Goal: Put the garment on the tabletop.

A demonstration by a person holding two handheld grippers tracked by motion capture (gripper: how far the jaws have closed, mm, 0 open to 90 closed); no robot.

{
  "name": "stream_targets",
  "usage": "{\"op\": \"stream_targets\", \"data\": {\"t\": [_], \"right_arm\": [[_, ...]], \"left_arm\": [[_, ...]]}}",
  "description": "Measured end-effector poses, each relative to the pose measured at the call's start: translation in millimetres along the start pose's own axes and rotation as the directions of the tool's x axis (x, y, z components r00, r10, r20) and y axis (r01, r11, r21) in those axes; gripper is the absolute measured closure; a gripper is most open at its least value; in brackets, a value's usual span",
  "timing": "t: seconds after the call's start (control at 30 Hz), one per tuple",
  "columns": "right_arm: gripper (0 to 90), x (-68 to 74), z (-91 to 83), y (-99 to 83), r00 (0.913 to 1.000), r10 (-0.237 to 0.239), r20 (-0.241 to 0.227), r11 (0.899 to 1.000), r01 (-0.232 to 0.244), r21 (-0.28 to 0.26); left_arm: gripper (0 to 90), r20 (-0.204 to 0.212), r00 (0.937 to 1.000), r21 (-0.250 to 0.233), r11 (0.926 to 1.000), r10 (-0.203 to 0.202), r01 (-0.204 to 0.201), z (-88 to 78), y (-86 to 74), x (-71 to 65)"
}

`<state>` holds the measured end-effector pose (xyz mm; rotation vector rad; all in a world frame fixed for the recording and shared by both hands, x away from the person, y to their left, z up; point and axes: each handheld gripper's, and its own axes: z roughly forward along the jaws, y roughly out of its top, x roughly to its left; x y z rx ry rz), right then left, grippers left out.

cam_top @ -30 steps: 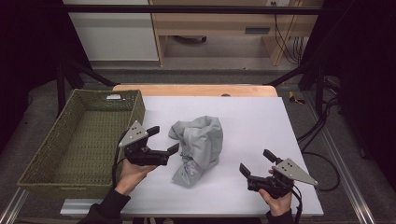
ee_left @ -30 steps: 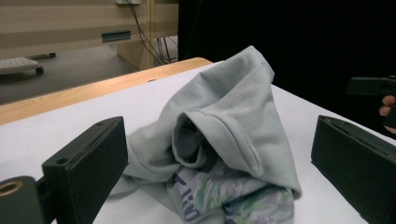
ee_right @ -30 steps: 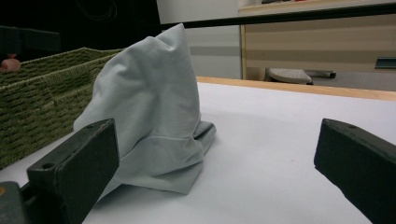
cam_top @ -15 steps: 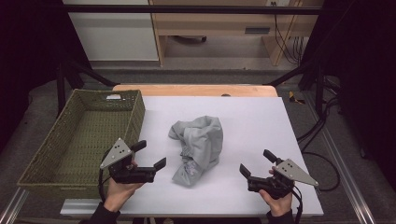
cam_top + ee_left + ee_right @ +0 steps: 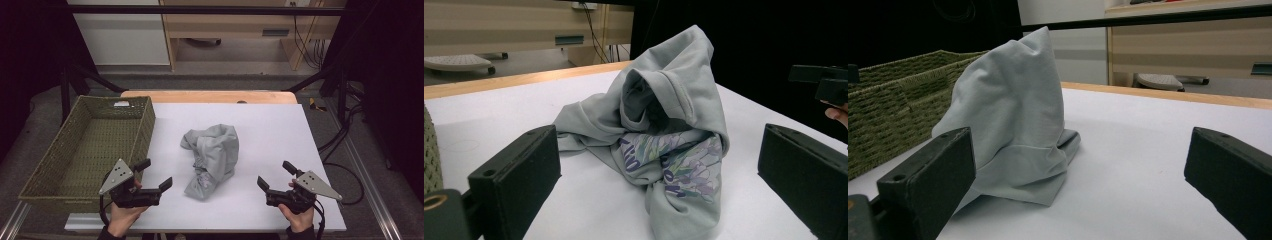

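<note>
A crumpled pale grey garment (image 5: 211,159) with a purple print lies heaped in the middle of the white table (image 5: 270,130). In the left gripper view the garment (image 5: 664,135) fills the space beyond the wide-apart jaws, print side facing. In the right gripper view the garment (image 5: 1013,120) stands as a plain grey peak ahead and to the left. My left gripper (image 5: 156,175) rests open near the table's front left, a short way from the cloth. At the front right, my right gripper (image 5: 276,175) is open with nothing between its jaws.
A green woven basket (image 5: 60,165) sits along the table's left side, its near corner beside my left hand; the basket (image 5: 888,100) also stands behind the garment in the right gripper view. A wooden strip (image 5: 210,95) edges the table's far side.
My left gripper has drawn back from beside the garment toward the table's front left edge. The right gripper has stayed where it was.
</note>
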<state>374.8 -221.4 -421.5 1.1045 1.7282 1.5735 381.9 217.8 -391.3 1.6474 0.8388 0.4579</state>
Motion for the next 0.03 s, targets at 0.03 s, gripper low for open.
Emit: {"op": "stream_targets", "data": {"t": [0.03], "right_arm": [[0.3,0.2,-0.1,0.0,1.0,-0.001,-0.002,1.0,0.001,-0.001]], "left_arm": [[2.9,-0.001,1.0,-0.002,1.0,-0.003,0.003,-0.6,-0.5,0.7]]}}
